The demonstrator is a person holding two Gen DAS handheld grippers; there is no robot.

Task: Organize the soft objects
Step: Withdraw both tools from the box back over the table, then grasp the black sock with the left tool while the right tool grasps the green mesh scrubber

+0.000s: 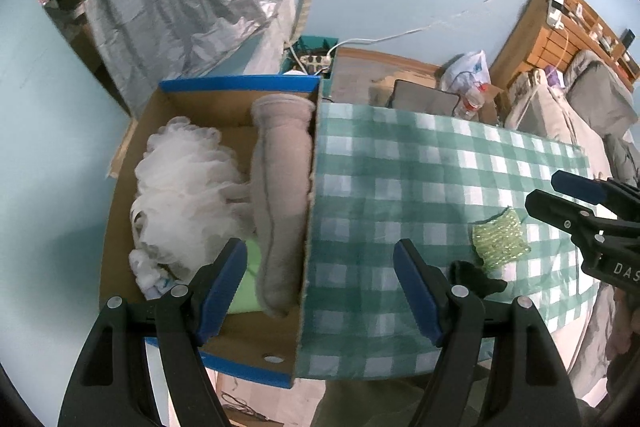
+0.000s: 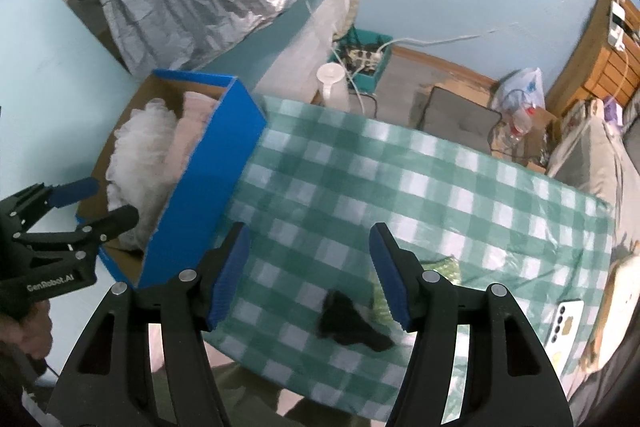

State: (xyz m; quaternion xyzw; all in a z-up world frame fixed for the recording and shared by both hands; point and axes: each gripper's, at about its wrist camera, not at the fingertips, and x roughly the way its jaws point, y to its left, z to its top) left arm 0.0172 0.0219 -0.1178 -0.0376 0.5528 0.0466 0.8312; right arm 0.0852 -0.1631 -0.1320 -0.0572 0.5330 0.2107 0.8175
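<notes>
While both tongs hang empty with their jaws well apart, little is secured. The right tongs (image 2: 308,275) hover over the black soft piece (image 2: 352,323) on the checked desk (image 2: 440,187), with the green scrubber (image 1: 500,239) just beside it; closing carelessly could pinch the cloth or catch both items. The left tongs (image 1: 320,287) straddle the wall of the blue box (image 1: 240,83), where the white pouf (image 1: 184,187) and grey sock (image 1: 280,203) lie; a bump could tip it.
</notes>
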